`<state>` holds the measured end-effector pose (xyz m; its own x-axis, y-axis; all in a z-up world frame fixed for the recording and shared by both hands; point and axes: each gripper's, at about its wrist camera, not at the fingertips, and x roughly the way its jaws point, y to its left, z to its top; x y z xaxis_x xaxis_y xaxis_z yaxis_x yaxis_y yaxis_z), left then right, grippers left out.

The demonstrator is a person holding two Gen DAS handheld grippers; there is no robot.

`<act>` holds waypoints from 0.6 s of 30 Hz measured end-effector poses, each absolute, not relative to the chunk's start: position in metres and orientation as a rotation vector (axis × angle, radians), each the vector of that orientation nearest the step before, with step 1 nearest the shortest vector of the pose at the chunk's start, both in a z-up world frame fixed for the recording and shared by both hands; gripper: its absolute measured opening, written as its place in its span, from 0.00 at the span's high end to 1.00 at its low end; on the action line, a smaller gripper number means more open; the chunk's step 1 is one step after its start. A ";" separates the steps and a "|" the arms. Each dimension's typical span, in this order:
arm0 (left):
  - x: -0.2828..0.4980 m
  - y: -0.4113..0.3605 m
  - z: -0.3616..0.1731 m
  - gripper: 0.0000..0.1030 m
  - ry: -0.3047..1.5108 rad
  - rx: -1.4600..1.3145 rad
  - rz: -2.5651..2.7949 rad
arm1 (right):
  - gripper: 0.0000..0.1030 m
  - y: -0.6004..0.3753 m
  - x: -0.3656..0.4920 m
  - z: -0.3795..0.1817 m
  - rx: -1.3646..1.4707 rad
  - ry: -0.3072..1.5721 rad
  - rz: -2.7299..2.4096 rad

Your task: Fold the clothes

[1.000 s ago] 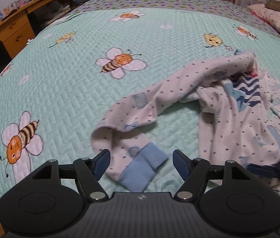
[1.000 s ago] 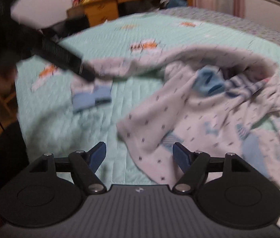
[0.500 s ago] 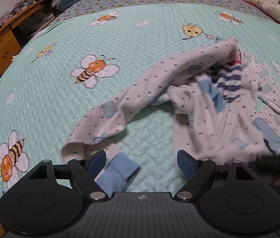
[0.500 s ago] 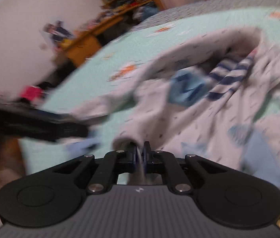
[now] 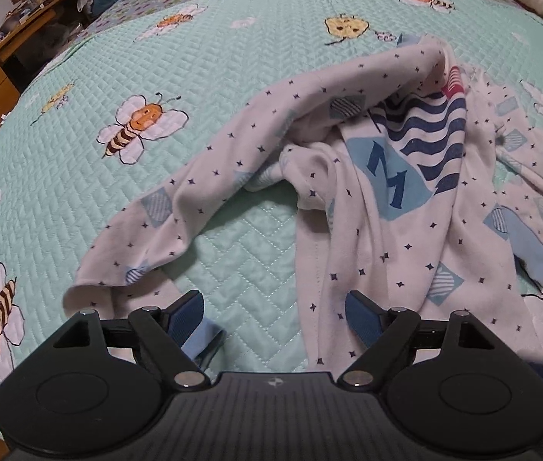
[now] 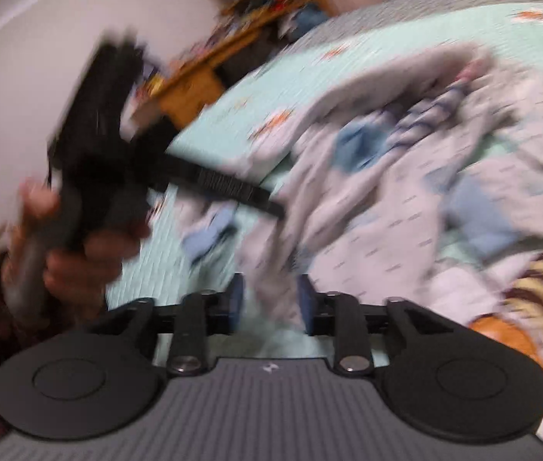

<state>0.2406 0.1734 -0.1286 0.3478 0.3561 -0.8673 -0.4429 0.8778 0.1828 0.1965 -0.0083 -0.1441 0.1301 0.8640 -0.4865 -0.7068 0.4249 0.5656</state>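
Crumpled star-print pajama top (image 5: 352, 207) lies on the bee-print bedspread (image 5: 125, 57), near its front edge. Left hand-held gripper (image 5: 275, 313) jaws wide apart over the blue cuff (image 5: 202, 340), gripping nothing. Right hand-held gripper (image 6: 269, 301) jaws opening, hem fabric between them.

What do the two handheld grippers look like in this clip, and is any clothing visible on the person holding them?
Both the left gripper and right gripper share one build: black linkage arms with silver pivot screws, ridged blue fingertip pads, round black discs either side, and a grey ribbed body with a small white logo. A dark sleeve shows only as a blur.
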 end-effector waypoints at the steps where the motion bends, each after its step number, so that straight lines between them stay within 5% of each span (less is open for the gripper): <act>1: 0.243 0.173 -0.131 0.20 1.101 -0.090 0.517 | 0.54 -0.017 0.201 -0.142 0.240 0.860 1.127; 5: 0.251 0.169 -0.138 0.23 1.107 -0.081 0.503 | 0.52 -0.051 0.215 -0.137 0.343 0.839 1.030; 12: 0.265 0.171 -0.147 0.95 1.116 -0.175 0.379 | 0.47 -0.102 0.240 -0.143 0.522 0.792 0.865; 18: 0.235 0.181 -0.118 0.96 0.976 -0.125 0.519 | 0.46 -0.132 0.264 -0.151 0.552 0.727 0.608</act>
<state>0.2348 0.1810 -0.1185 0.4498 0.3635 -0.8158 -0.4733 0.8716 0.1274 0.2638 -0.1317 -0.1510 0.5940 0.6749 -0.4378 -0.3123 0.6950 0.6476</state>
